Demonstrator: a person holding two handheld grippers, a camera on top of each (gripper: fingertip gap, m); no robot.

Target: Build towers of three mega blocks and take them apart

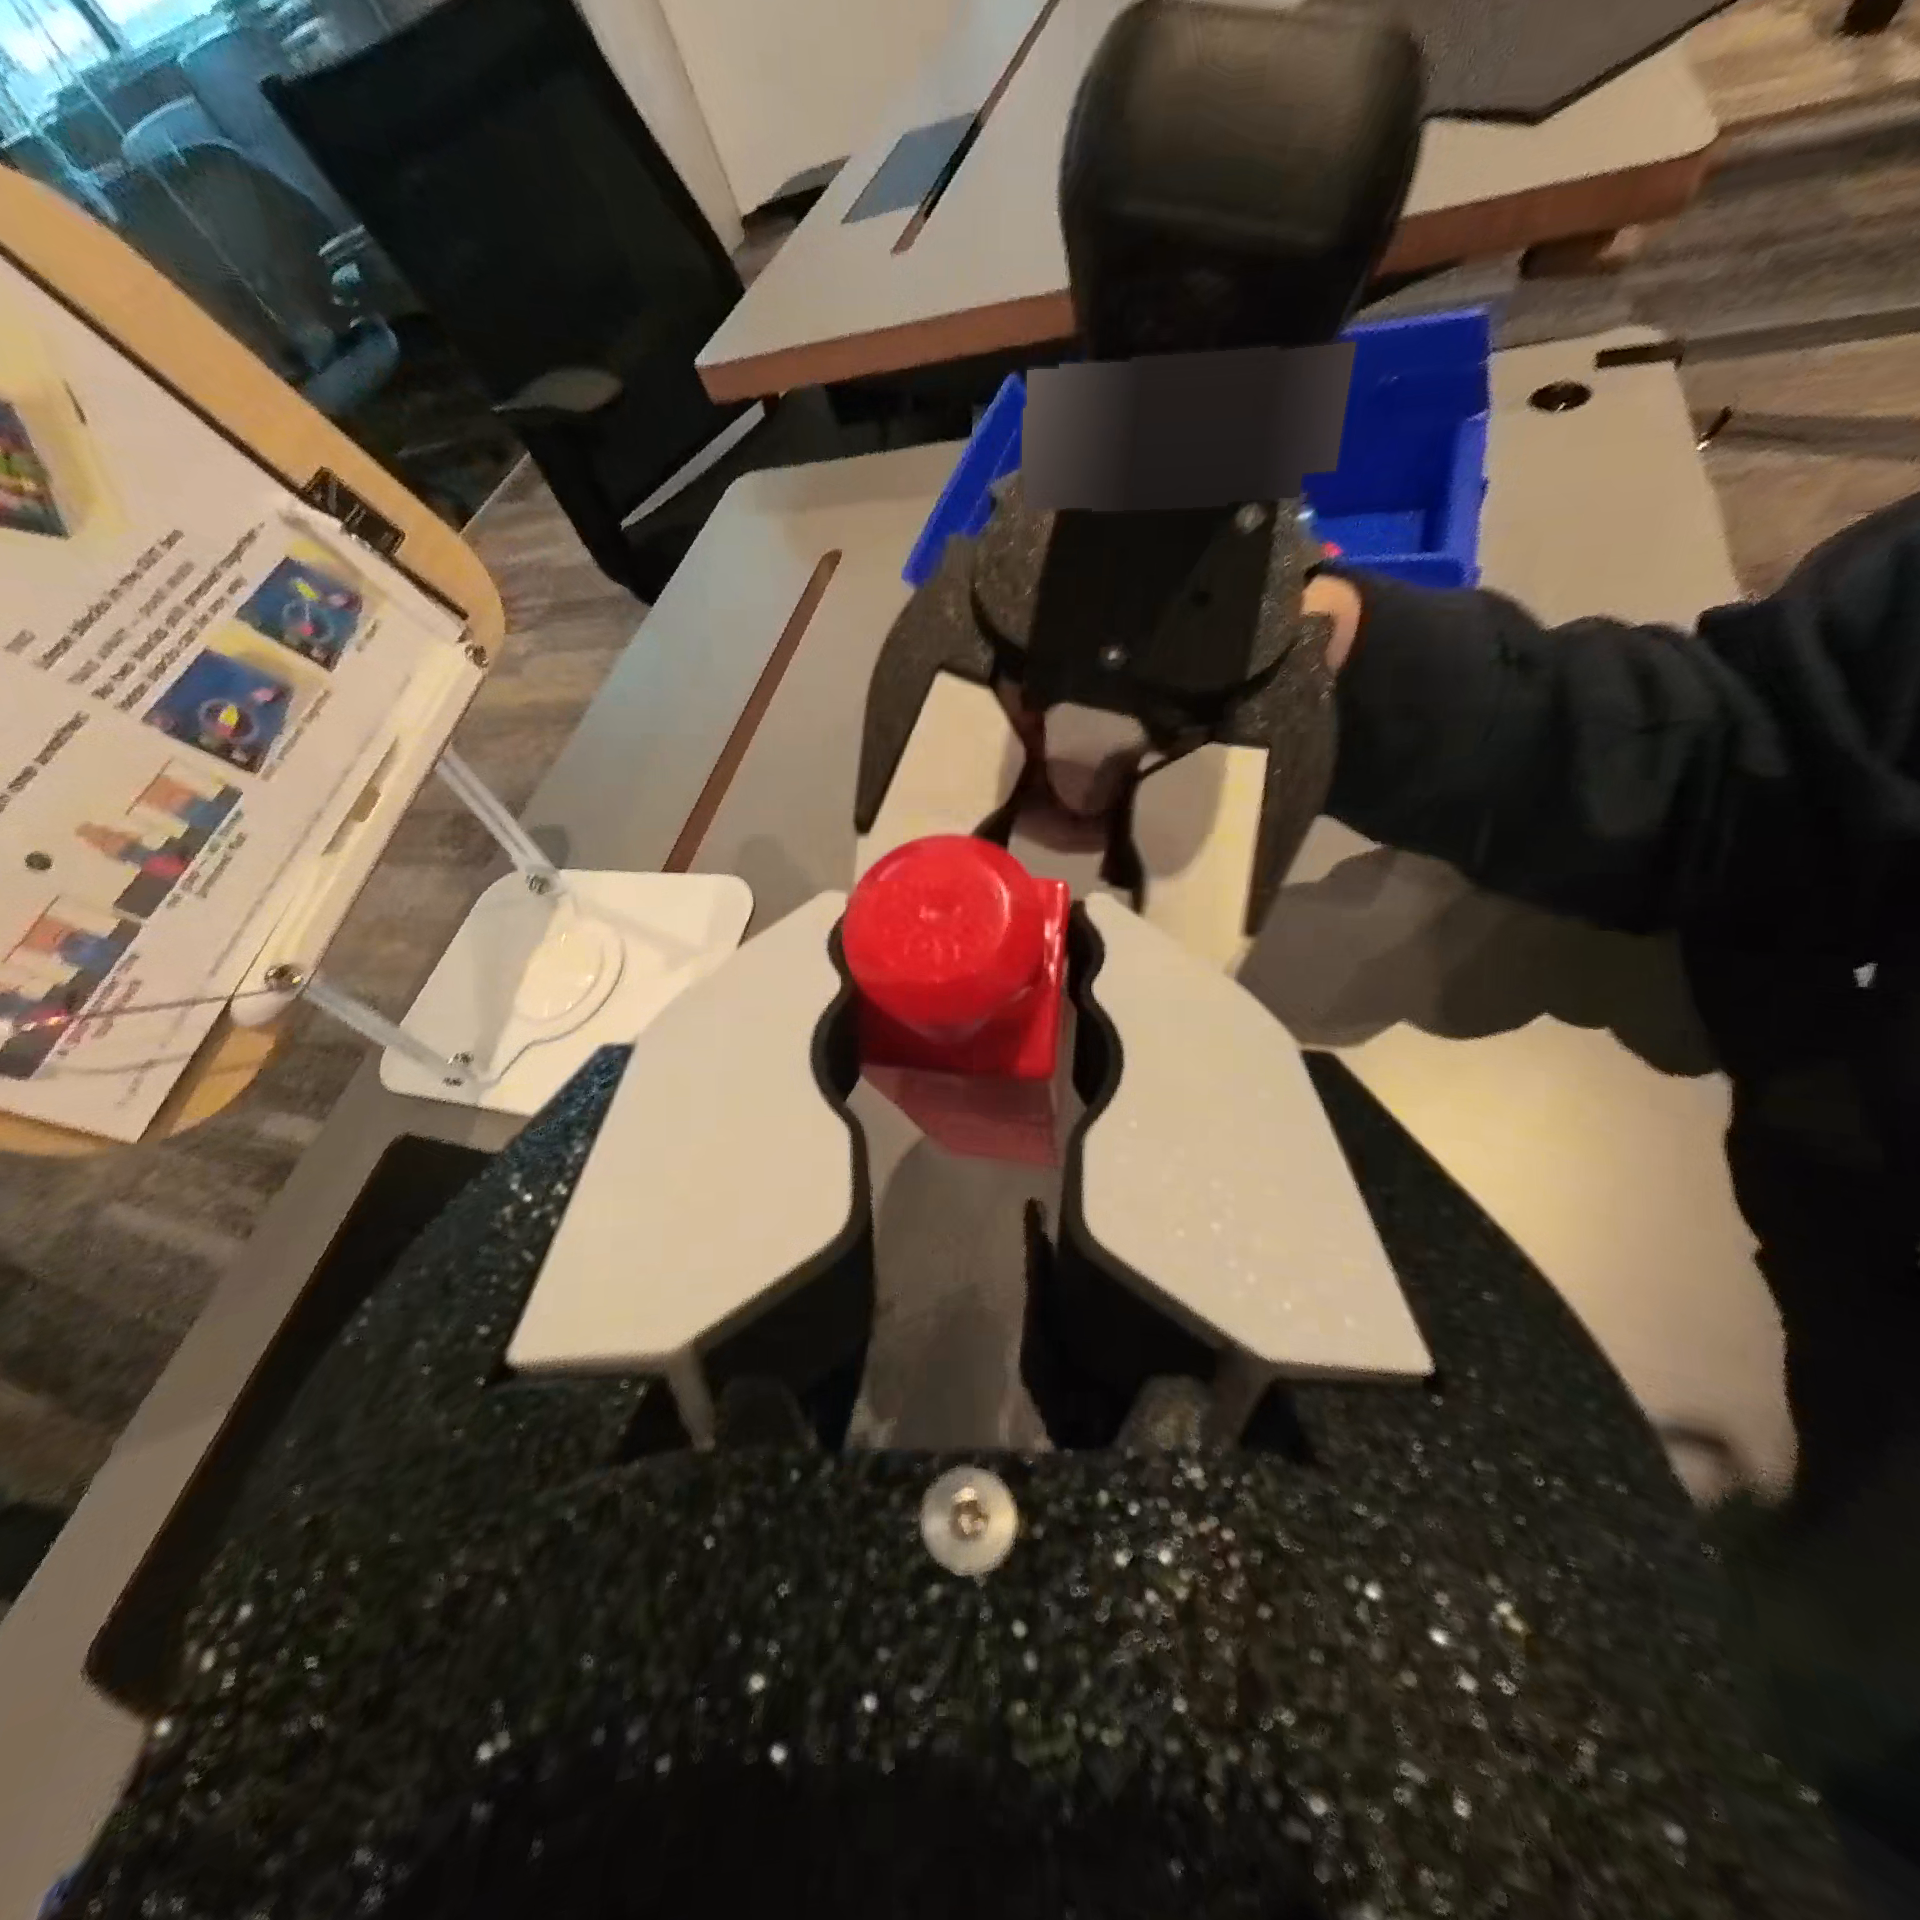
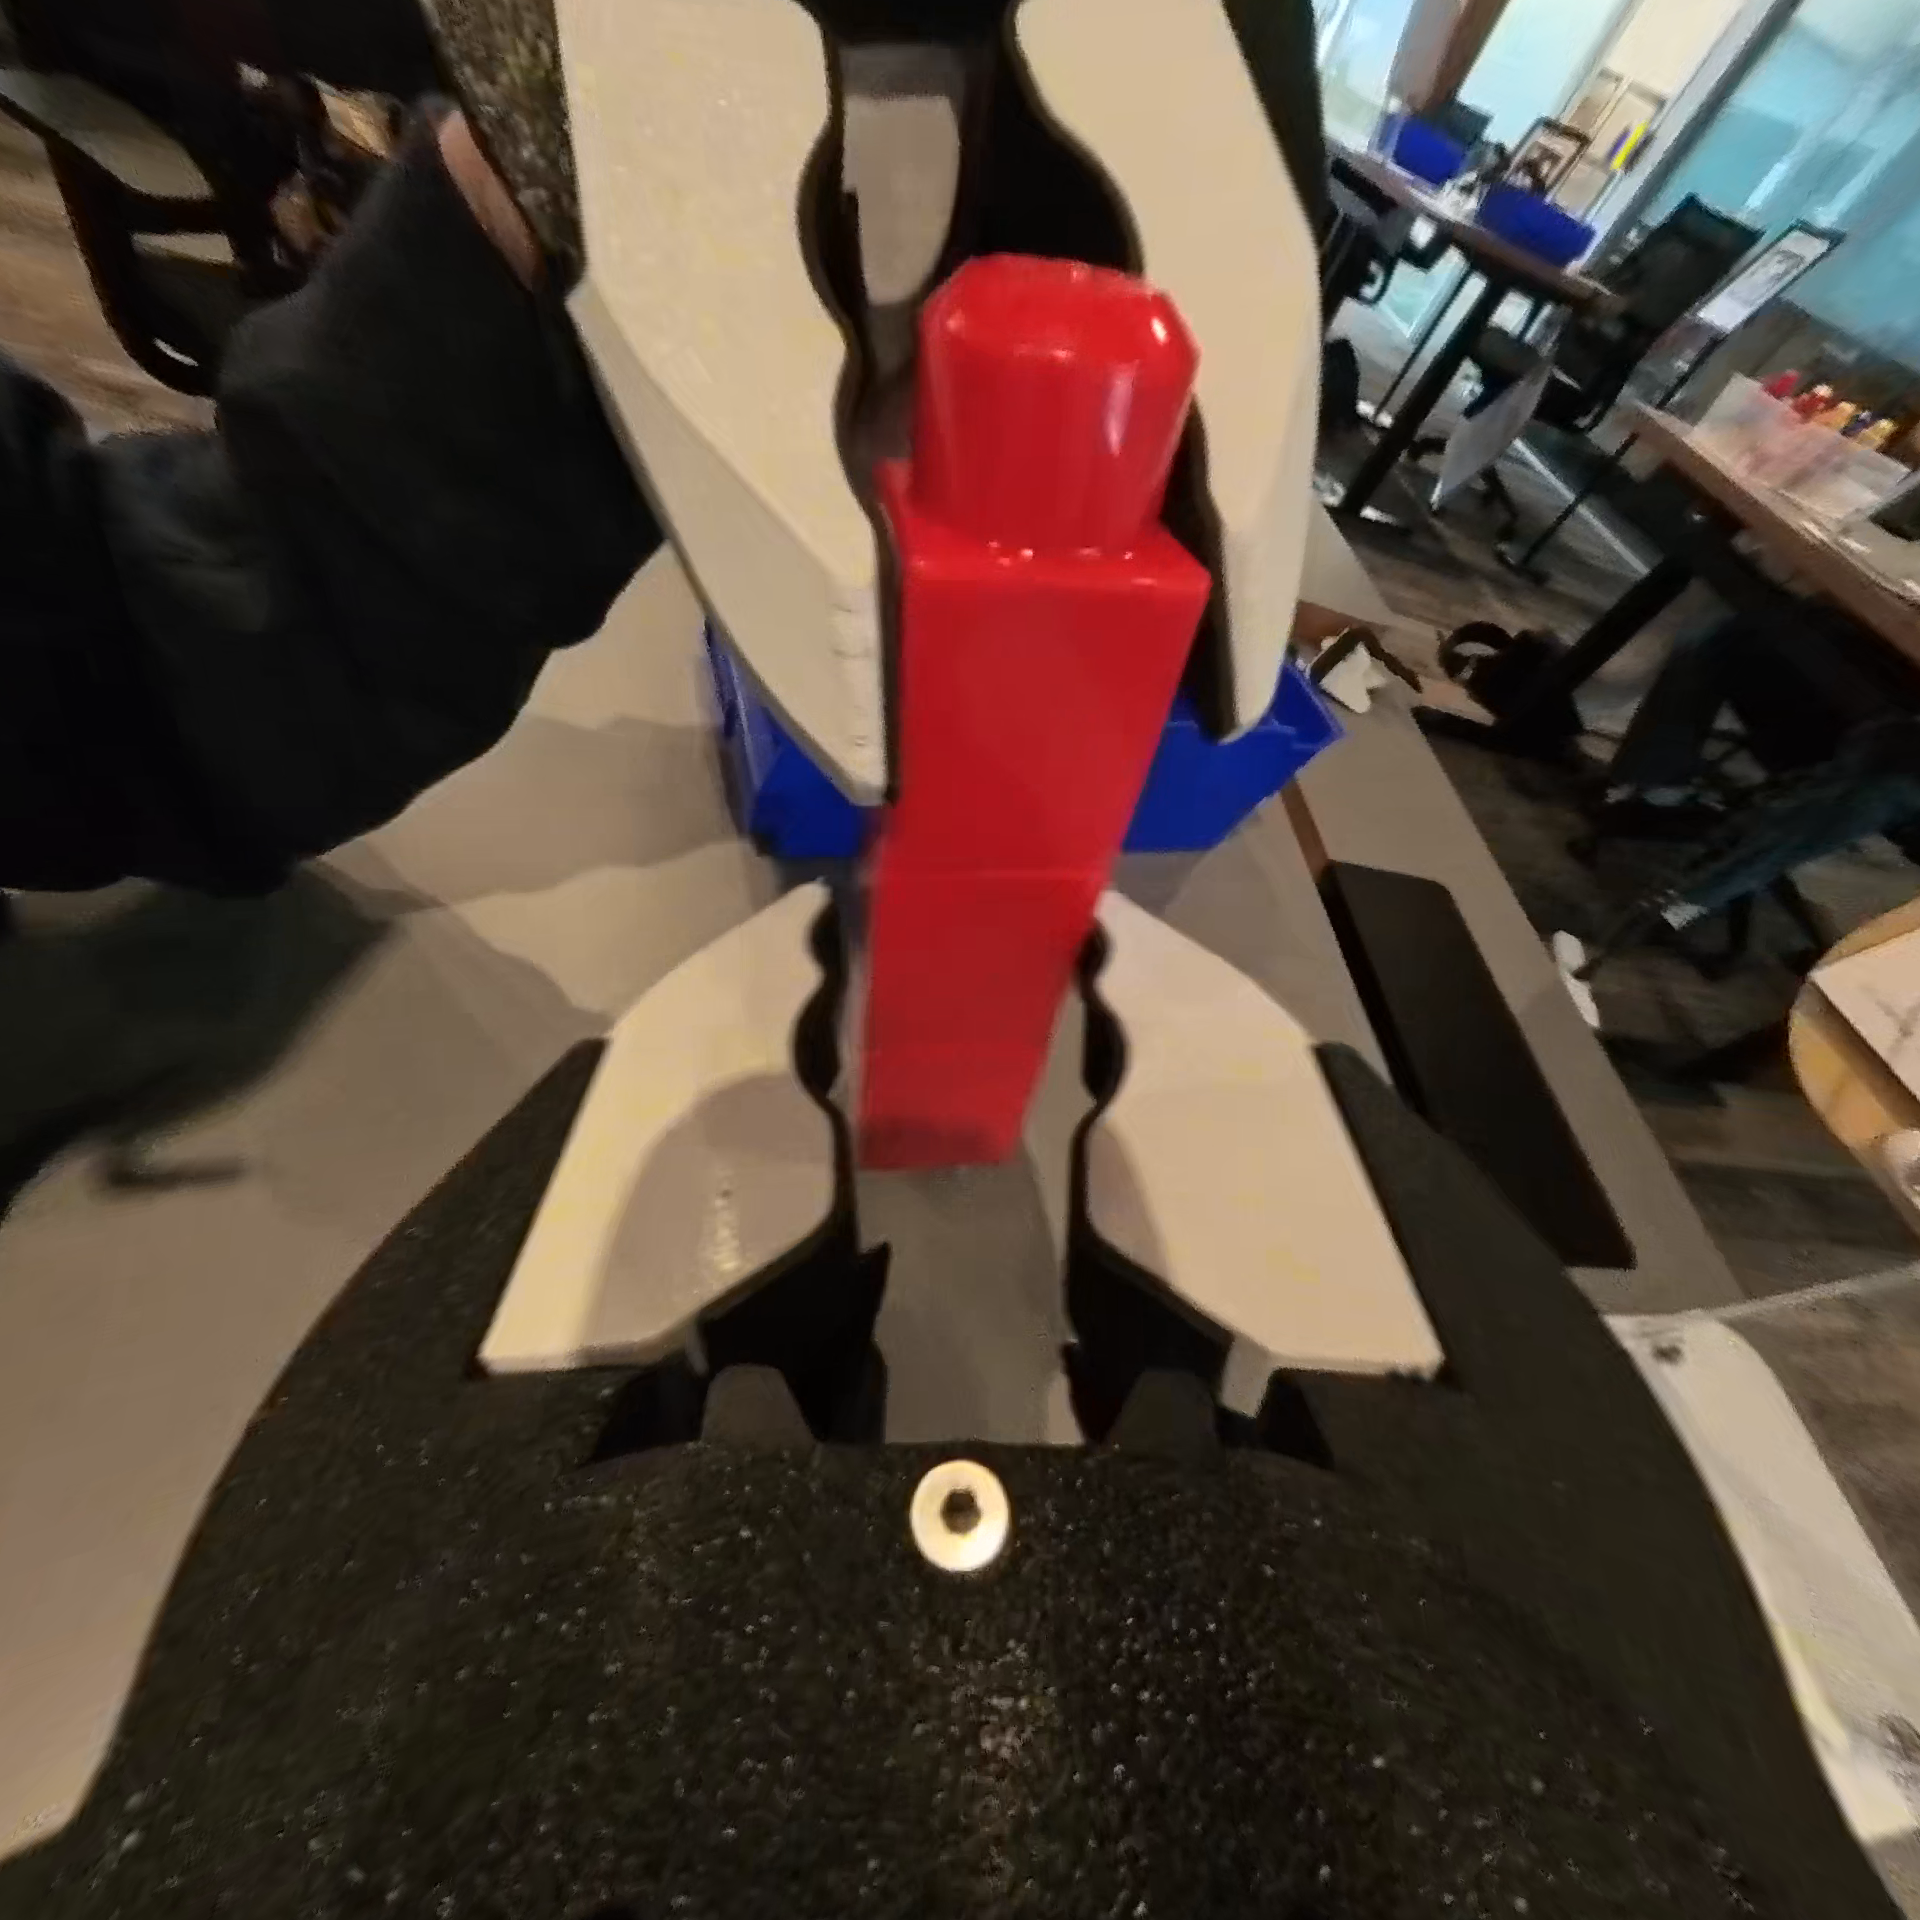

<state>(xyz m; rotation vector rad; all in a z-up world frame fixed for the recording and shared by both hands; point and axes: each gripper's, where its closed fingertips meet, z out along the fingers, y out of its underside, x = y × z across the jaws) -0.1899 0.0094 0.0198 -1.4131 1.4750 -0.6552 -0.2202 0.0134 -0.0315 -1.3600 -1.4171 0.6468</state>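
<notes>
A tower of red mega blocks [image 2: 997, 790] stands upright between both grippers, its round stud [image 1: 940, 914] on top. My left gripper [image 1: 956, 925] is shut on the top red block; in the right wrist view it [image 2: 1049, 727] reaches in from above. My right gripper [image 2: 961, 904] is shut on the lower red block [image 2: 956, 1029], below the seam. In the left wrist view the right gripper [image 1: 1081, 821] faces me from behind the tower, and the tower's lower part is hidden there.
A blue bin [image 1: 1423, 468] sits on the grey table [image 1: 1507, 1143] behind the tower and also shows in the right wrist view [image 2: 1226, 769]. A picture sign [image 1: 156, 675] on a white base [image 1: 582, 966] stands at the left. A black sleeve [image 1: 1610, 748] reaches in from the right.
</notes>
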